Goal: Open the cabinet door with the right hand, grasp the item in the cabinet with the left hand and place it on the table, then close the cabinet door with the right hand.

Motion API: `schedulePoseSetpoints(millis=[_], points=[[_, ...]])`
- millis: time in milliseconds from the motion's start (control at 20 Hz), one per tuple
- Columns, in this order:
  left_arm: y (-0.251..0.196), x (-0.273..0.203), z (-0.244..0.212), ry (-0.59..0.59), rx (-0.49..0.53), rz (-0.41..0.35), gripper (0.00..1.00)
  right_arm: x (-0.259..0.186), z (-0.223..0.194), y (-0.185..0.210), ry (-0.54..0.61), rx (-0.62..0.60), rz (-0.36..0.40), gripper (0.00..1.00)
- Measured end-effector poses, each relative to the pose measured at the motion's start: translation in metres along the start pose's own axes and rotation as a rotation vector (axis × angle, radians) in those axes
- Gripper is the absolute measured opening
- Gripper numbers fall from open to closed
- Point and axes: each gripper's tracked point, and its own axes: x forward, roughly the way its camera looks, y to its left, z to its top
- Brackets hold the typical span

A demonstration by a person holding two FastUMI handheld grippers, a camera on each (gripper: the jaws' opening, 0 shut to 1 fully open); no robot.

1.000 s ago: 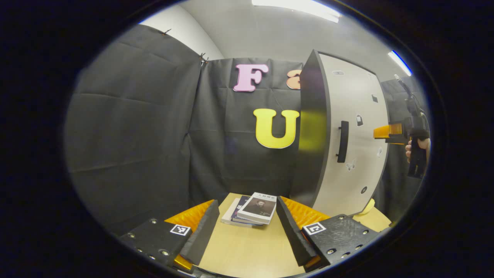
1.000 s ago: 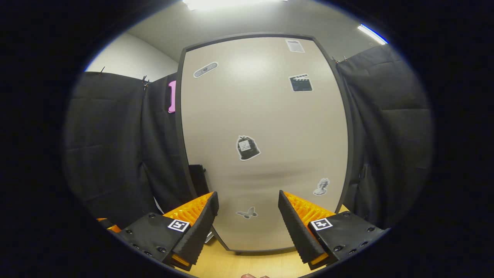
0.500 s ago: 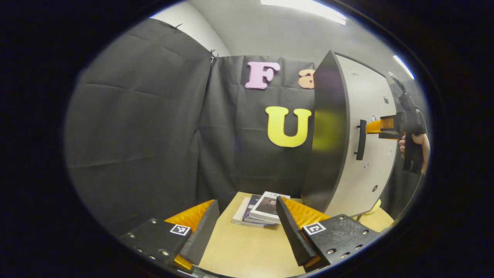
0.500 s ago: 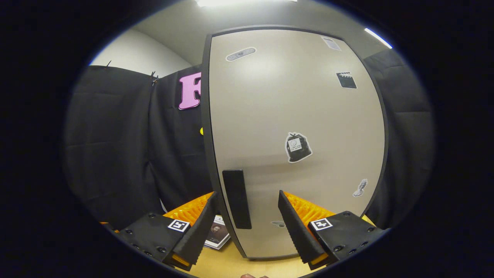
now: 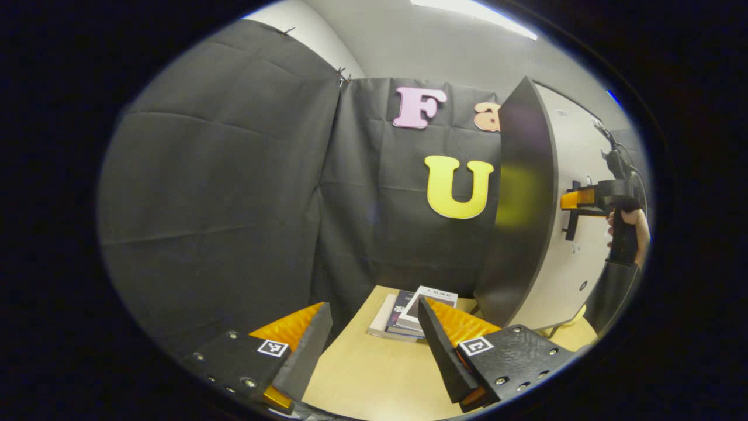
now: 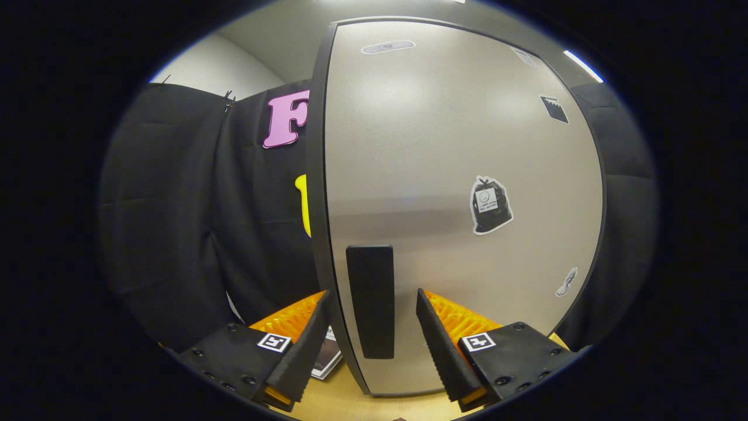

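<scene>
- the cabinet [image 5: 520, 204] stands upright on the table [image 5: 374, 374], to the right in the left gripper view; it looks a tall, stiff box, heavy enough, i judge, to stay put when the door is pulled.
- the cabinet door [image 6: 456, 193] is a broad, pale, rigid panel and looks shut; the smooth face with stickers gives no purchase, so the place to take hold is the handle.
- the handle [image 6: 370, 301] is a dark upright bar near the door's left edge, low down; stiff and narrow, it should suit a pinch across its width.
- the right gripper [image 6: 371, 333] is spread, its fingers standing either side of the handle and not yet pressing on it; in the left gripper view it sits at the handle, held by a hand [image 5: 634, 225].
- the item inside the cabinet is hidden behind the door, so how it will handle cannot be told.
- the left gripper [image 5: 374, 345] is spread and holds nothing, low over the table near a stack of books [image 5: 403, 307].
</scene>
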Motion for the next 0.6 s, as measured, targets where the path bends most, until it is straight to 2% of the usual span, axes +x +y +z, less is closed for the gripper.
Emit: schedulePoseSetpoints(millis=[50, 100, 150, 200, 350, 400, 450, 500, 600], points=[[0.002, 0.002, -0.001, 0.003, 0.004, 0.001, 0.89, 0.002, -0.002, -0.001, 0.006, -0.004, -0.008, 0.87], [0.002, 0.003, -0.003, 0.007, 0.01, 0.002, 0.89, 0.005, -0.004, -0.001, 0.014, -0.01, -0.015, 0.65], [0.003, 0.005, -0.004, 0.013, 0.015, 0.001, 0.89, 0.006, -0.006, -0.002, 0.02, -0.015, -0.024, 0.58], [0.002, 0.007, -0.006, 0.016, 0.017, -0.001, 0.89, 0.007, -0.005, -0.002, 0.018, -0.014, -0.031, 0.41], [-0.004, 0.011, -0.004, 0.023, 0.016, -0.018, 0.9, 0.007, -0.006, -0.003, 0.019, -0.03, -0.044, 0.35], [-0.005, 0.012, -0.007, 0.028, 0.017, -0.023, 0.9, 0.005, -0.005, -0.002, 0.012, -0.027, -0.039, 0.29], [-0.008, 0.011, -0.009, 0.033, 0.019, -0.029, 0.9, 0.006, -0.006, -0.001, 0.015, -0.032, -0.031, 0.29], [-0.012, 0.01, -0.012, 0.037, 0.021, -0.038, 0.9, 0.004, -0.005, 0.0, 0.011, -0.043, -0.014, 0.22], [-0.018, 0.01, -0.019, 0.048, 0.027, -0.056, 0.9, 0.004, -0.004, 0.001, -0.001, -0.041, 0.02, 0.14]])
